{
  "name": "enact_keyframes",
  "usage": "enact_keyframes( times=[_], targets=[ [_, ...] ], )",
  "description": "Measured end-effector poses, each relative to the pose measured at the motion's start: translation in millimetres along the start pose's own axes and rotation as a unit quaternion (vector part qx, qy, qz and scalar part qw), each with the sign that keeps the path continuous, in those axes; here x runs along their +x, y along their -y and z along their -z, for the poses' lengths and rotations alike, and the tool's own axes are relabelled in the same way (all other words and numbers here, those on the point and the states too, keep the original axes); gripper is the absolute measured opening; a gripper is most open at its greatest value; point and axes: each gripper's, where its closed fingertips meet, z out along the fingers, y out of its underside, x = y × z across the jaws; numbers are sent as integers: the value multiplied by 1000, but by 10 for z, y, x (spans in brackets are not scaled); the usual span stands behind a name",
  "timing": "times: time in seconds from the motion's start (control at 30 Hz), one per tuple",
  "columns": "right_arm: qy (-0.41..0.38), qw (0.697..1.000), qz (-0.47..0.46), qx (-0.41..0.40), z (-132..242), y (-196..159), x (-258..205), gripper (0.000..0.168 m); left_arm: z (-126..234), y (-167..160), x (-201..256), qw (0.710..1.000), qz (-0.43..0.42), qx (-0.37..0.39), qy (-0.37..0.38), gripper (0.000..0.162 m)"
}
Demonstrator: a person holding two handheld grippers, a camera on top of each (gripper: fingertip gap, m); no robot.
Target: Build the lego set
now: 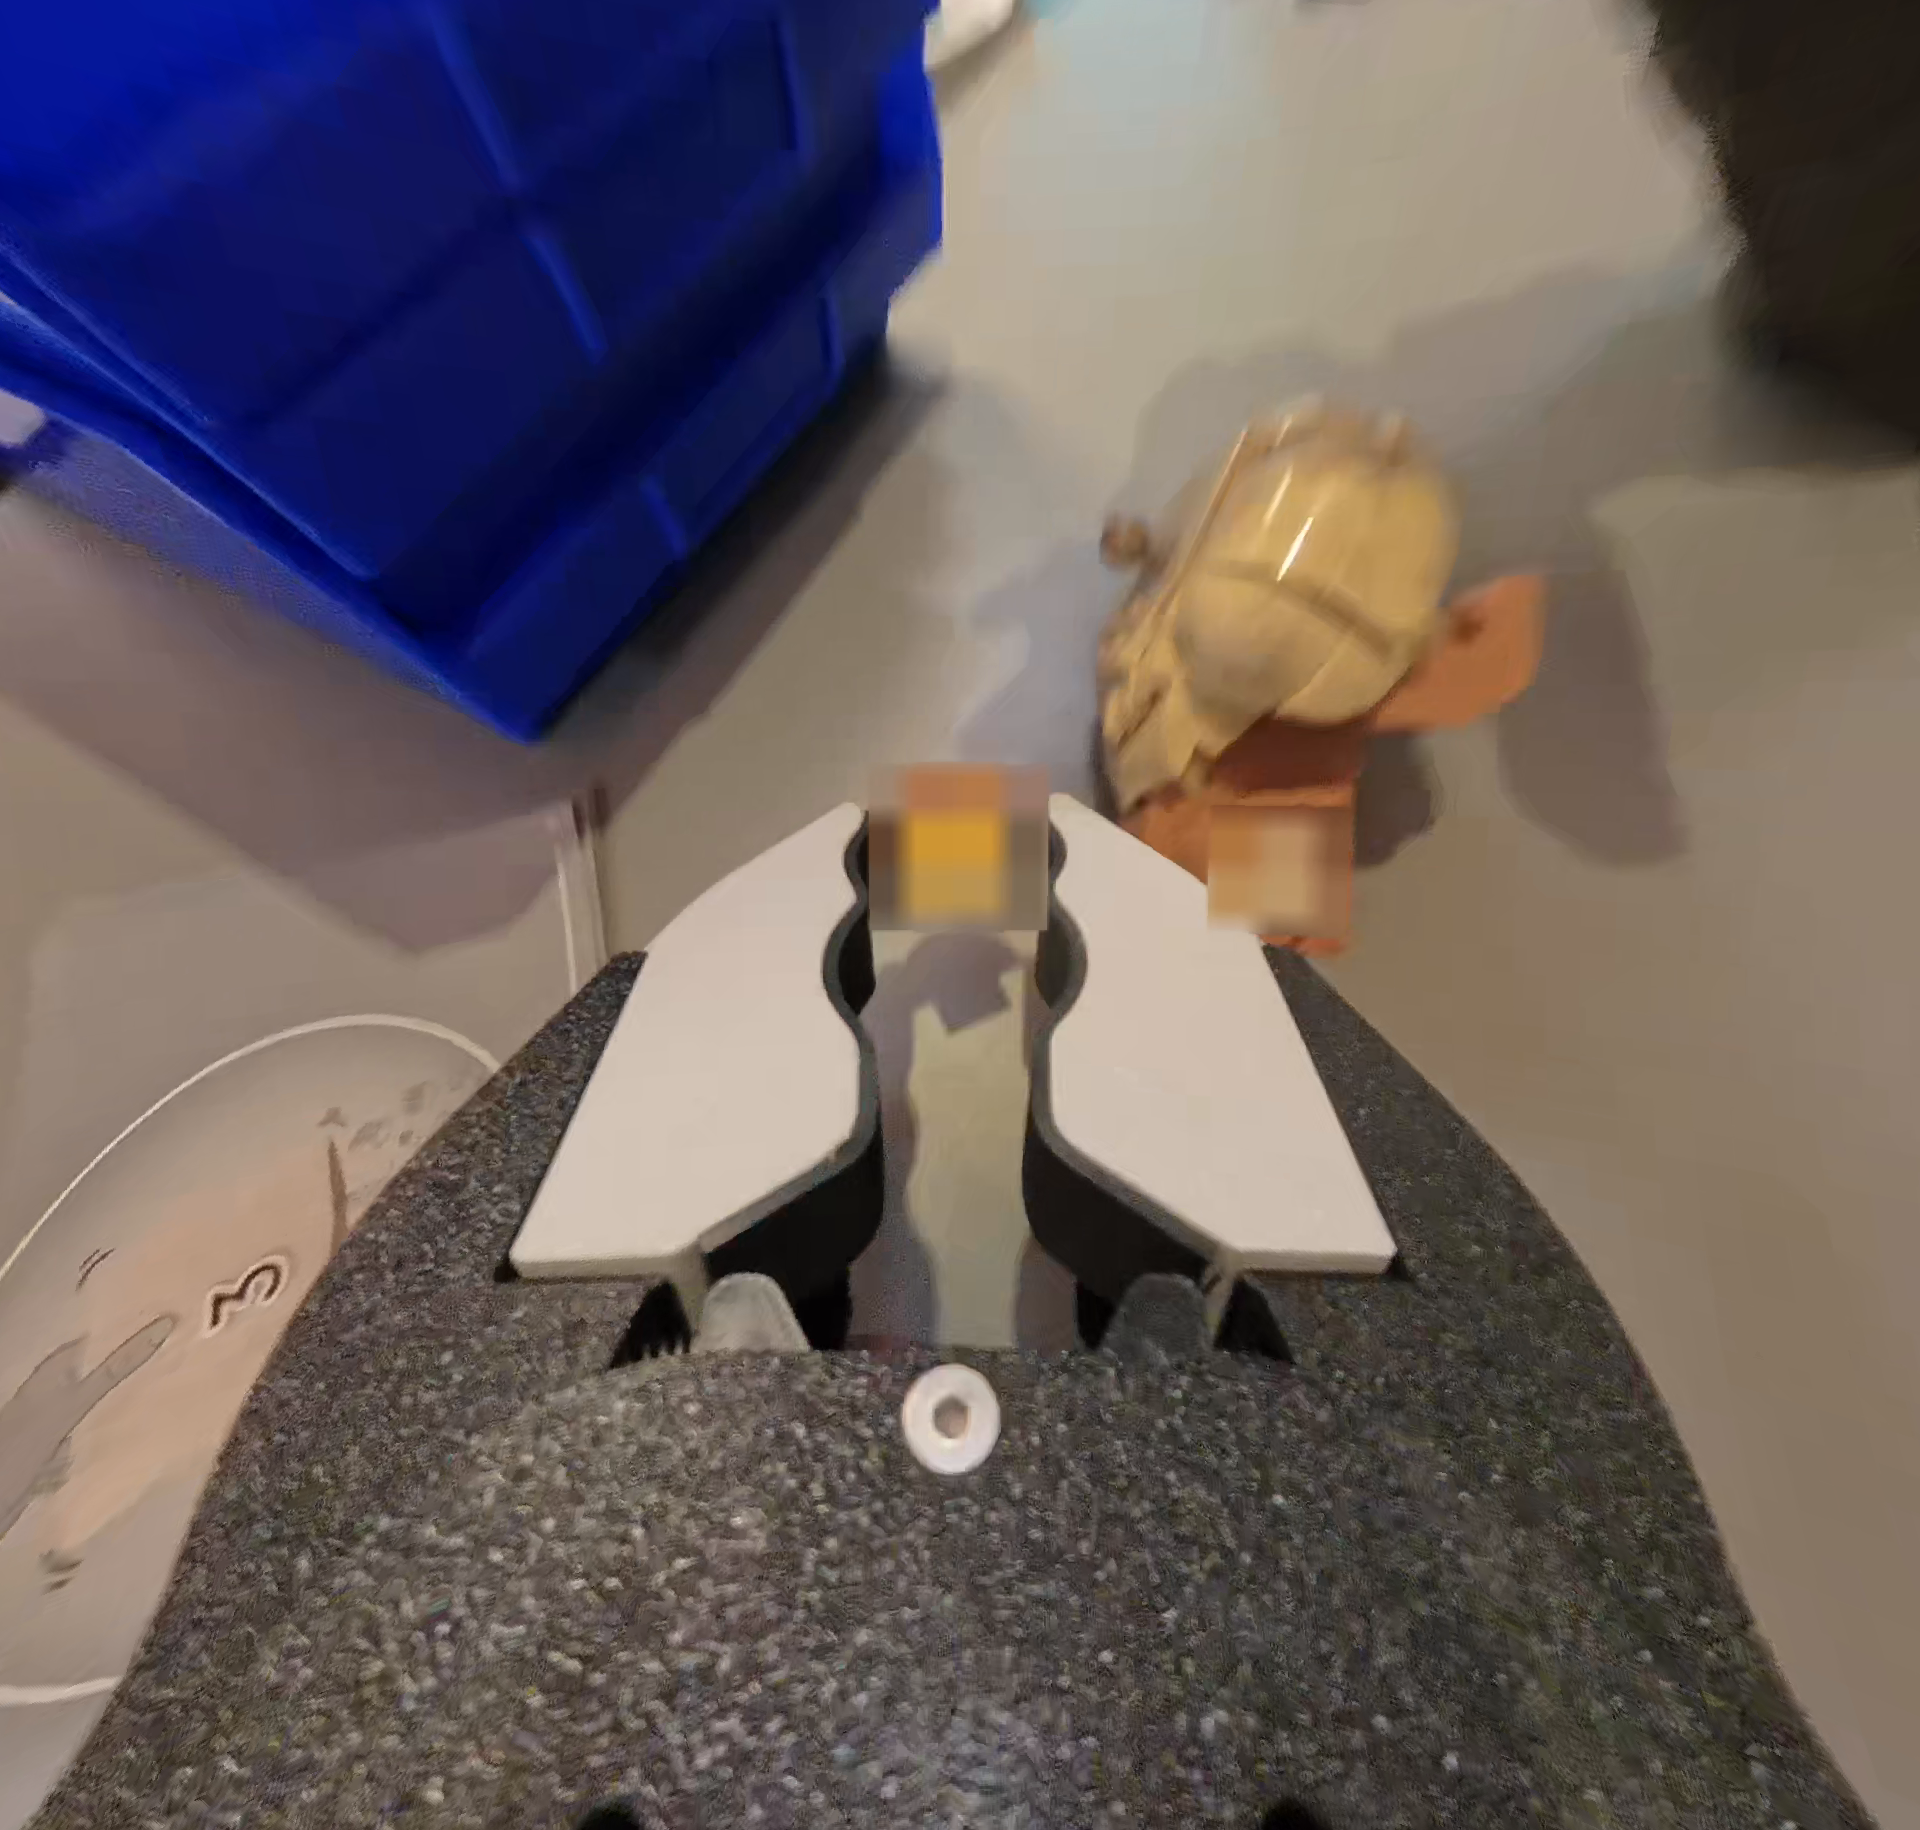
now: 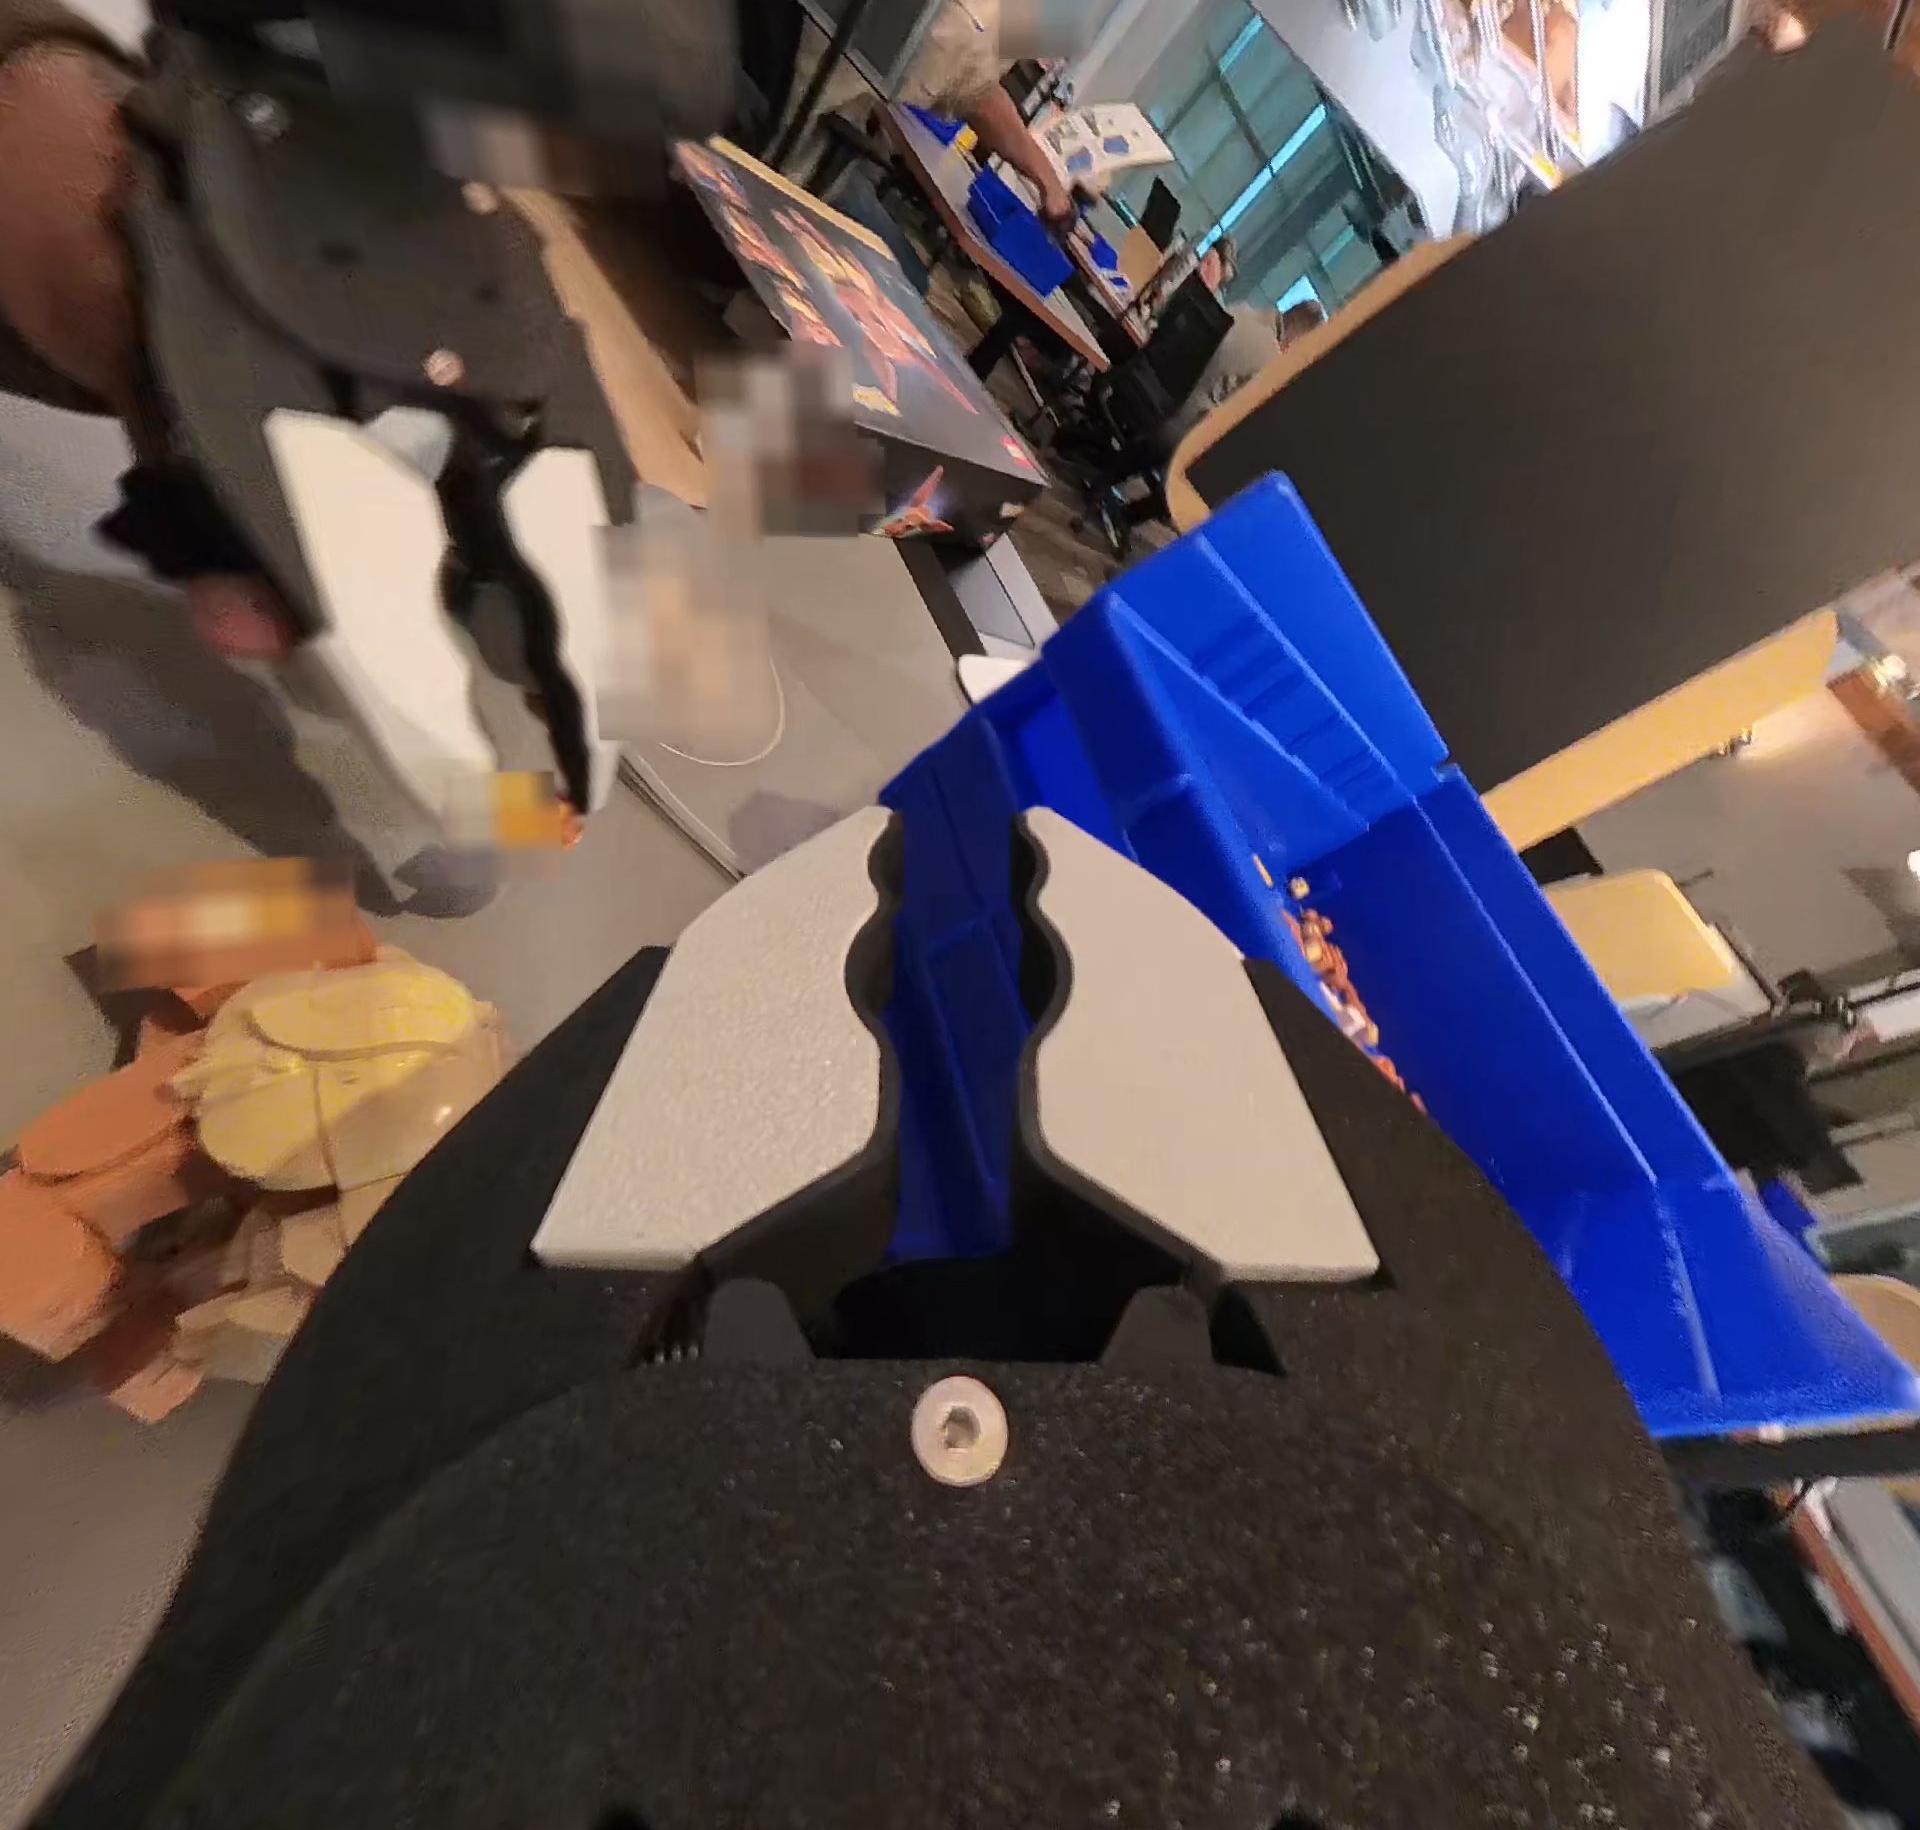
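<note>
progress: tan-and-brown model [image 1: 1283,627] part-built on table [image 1: 1039,326] | my left gripper [image 1: 958,850] pinched a small orange piece [image 1: 956,861] near it, not yet attached | my right gripper [image 2: 958,845] spread, empty, by blue bin [image 2: 1351,897]

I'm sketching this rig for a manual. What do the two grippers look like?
Both match: the left gripper and right gripper have speckled black bodies, a silver screw in the middle, and two pale grey fingers with wavy, black-lined inner edges.

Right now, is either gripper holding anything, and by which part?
The left gripper pinches a small yellow-orange piece at its fingertips; a mosaic patch hides which part is gripped. The right gripper holds nothing, its fingers apart.
</note>
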Motion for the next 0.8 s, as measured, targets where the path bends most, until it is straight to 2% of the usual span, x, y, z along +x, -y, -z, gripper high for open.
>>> enact_keyframes(
  times=[0.13, 0.3, 0.37, 0.43, 0.47, 0.53, 0.63, 0.8],
  targets=[
    [23, 997, 43, 53, 7, 182, -223, 19, 325, 556, 153, 980, 49, 180, -73, 27],
    [22, 992, 42, 115, 32, 424, -340, 22, 649, 929, 355, 915, 130, 328, -198, 27],
    [32, 989, 45, 134, 44, 482, -410, 24, 676, 969, 391, 895, 161, 345, -234, 27],
    [30, 988, 58, 141, 42, 507, -450, 26, 653, 971, 437, 888, 173, 342, -254, 26],
    [36, 987, 61, 143, 41, 513, -481, 27, 635, 965, 470, 889, 170, 337, -260, 26],
    [61, 986, 62, 144, 35, 507, -570, 32, 621, 967, 489, 890, 165, 339, -257, 6],
    [77, 985, 68, 140, 14, 484, -653, 29, 571, 944, 508, 894, 170, 323, -261, 5],
    [77, 990, 74, 86, -109, 288, -663, 18, 456, 870, 440, 909, 177, 299, -232, 4]
  ],
)
